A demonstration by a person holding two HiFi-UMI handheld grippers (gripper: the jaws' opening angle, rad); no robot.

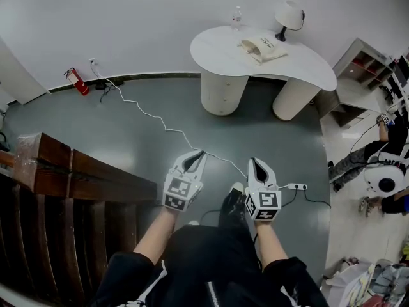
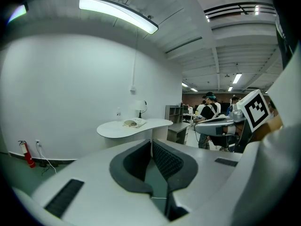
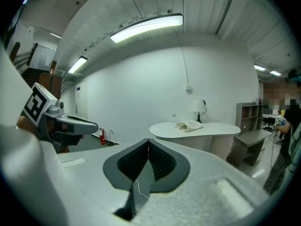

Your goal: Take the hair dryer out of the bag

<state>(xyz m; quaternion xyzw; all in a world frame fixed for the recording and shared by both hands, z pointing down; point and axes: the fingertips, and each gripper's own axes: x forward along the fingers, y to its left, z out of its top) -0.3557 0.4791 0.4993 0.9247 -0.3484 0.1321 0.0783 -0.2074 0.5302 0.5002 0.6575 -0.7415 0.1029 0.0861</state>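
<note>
Standing by, I note the head view first. The person holds the left claw (image 1: 199,156) and the right claw (image 1: 253,162) side by side over the grey floor (image 1: 147,152), both aimed toward the white curved tabletop (image 1: 217,50) across the room. A cream cloth bag (image 1: 262,48) lies on that tabletop, well apart from both claws. The hair dryer cannot be made out. A white shaded table lamp (image 1: 291,15) stands just behind the bag and a clear plastic bottle (image 1: 237,16) stands near the wall. A red fire extinguisher (image 1: 78,80) sits at the wall to the left. A thin white cable (image 1: 160,123) runs across the floor to a white power strip (image 1: 297,186). A dark wooden stair rail (image 1: 70,171) fills the lower left.

Left gripper view: the jaws of the left claw are pressed together, pads meeting, with nothing between them. The bag is seen beyond the jaw tips, resting on the tabletop beside the lamp. The right claw and its marker cube show at the right edge.

Right gripper view: the jaws of the right claw are likewise closed on nothing. The bag lies on the tabletop ahead and to the right of the jaw line. A grey open shelf unit (image 3: 249,114) stands further right.
</note>
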